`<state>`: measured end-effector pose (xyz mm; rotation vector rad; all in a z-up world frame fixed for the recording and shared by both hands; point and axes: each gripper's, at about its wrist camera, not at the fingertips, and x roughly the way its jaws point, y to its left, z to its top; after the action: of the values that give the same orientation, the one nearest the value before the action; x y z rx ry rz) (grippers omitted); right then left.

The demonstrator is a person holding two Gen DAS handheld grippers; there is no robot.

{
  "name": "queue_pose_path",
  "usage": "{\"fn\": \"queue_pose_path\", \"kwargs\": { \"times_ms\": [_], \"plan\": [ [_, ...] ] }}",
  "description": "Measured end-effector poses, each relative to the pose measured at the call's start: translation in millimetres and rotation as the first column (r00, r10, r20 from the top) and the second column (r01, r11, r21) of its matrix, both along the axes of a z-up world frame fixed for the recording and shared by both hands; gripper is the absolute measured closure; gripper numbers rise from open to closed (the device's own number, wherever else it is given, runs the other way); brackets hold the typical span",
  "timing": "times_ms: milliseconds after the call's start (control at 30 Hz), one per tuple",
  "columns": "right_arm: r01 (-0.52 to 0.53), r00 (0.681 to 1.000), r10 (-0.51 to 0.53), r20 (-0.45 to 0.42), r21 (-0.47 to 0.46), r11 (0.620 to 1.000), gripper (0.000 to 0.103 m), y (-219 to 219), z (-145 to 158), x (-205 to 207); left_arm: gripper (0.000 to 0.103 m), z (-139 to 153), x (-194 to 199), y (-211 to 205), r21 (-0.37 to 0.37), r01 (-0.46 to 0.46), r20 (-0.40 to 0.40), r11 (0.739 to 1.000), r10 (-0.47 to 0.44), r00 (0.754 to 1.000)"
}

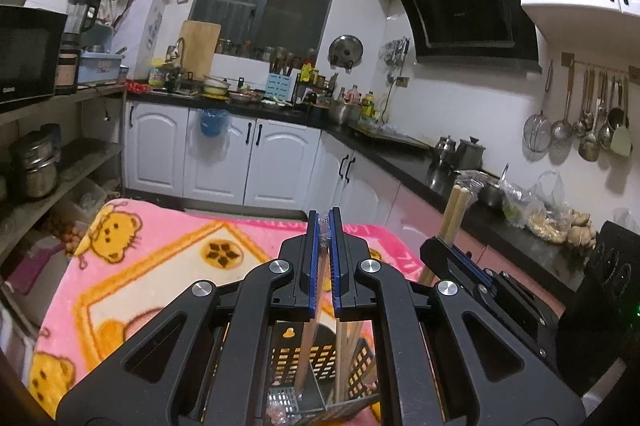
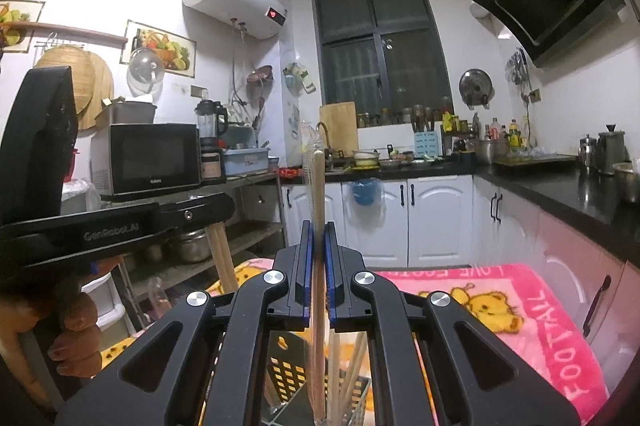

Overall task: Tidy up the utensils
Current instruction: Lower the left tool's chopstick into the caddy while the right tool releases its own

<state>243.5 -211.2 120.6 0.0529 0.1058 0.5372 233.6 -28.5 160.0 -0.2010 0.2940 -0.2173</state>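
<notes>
My left gripper is shut on a plastic-wrapped pair of chopsticks that hangs down into a black perforated utensil holder below it. My right gripper is shut on another wrapped pair of wooden chopsticks, standing upright and reaching down into the same holder. Several loose chopsticks lean inside the holder. In the left wrist view the right gripper is just to the right with its chopsticks sticking up. The left gripper's body fills the left of the right wrist view.
The holder stands on a pink bear-print blanket covering a table. A black kitchen counter with pots and bags runs along the right. A shelf with a microwave is at the left. White cabinets are behind.
</notes>
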Motion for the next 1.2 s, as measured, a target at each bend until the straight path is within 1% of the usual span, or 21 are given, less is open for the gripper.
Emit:
{"fn": "queue_pose_path", "kwargs": {
  "times_ms": [400,600,700,800,833,933,1067,1133,1200],
  "plan": [
    [0.033,0.997,-0.034,-0.064,-0.008,0.999,0.097,2,-24,16,0.1,-25,10,-1,0.014,0.023,-0.054,1.0,-0.022,0.998],
    [0.036,0.995,-0.037,-0.09,-0.017,0.999,0.097,2,-29,18,0.1,-31,13,0,0.007,0.034,-0.077,0.999,-0.033,0.996],
    [0.043,0.994,-0.044,-0.104,-0.017,0.999,0.094,1,-33,18,0.1,-32,13,0,0.006,0.035,-0.085,0.999,-0.034,0.996],
    [0.043,0.993,-0.045,-0.109,-0.017,0.999,0.093,-1,-36,17,0.1,-34,15,2,0.013,0.024,-0.109,1.0,-0.023,0.994],
    [0.048,0.992,-0.05,-0.113,-0.02,0.999,0.091,-1,-36,16,0.098,-35,16,3,0.008,0.026,-0.118,1.0,-0.025,0.993],
    [0.052,0.99,-0.053,-0.132,-0.013,0.999,0.089,-4,-38,16,0.092,-36,15,4,0.009,0.024,-0.127,1.0,-0.022,0.992],
    [0.056,0.988,-0.058,-0.146,-0.019,0.998,0.086,-6,-40,14,0.089,-36,13,5,0.009,0.025,-0.142,1.0,-0.023,0.99],
    [0.056,0.985,-0.059,-0.16,-0.019,0.998,0.083,-8,-41,13,0.082,-36,11,6,0.01,0.023,-0.145,1.0,-0.022,0.989],
    [0.057,0.984,-0.06,-0.166,-0.022,0.998,0.083,-10,-43,12,0.079,-35,8,7,0.01,0.023,-0.149,1.0,-0.022,0.989]
  ]
}}
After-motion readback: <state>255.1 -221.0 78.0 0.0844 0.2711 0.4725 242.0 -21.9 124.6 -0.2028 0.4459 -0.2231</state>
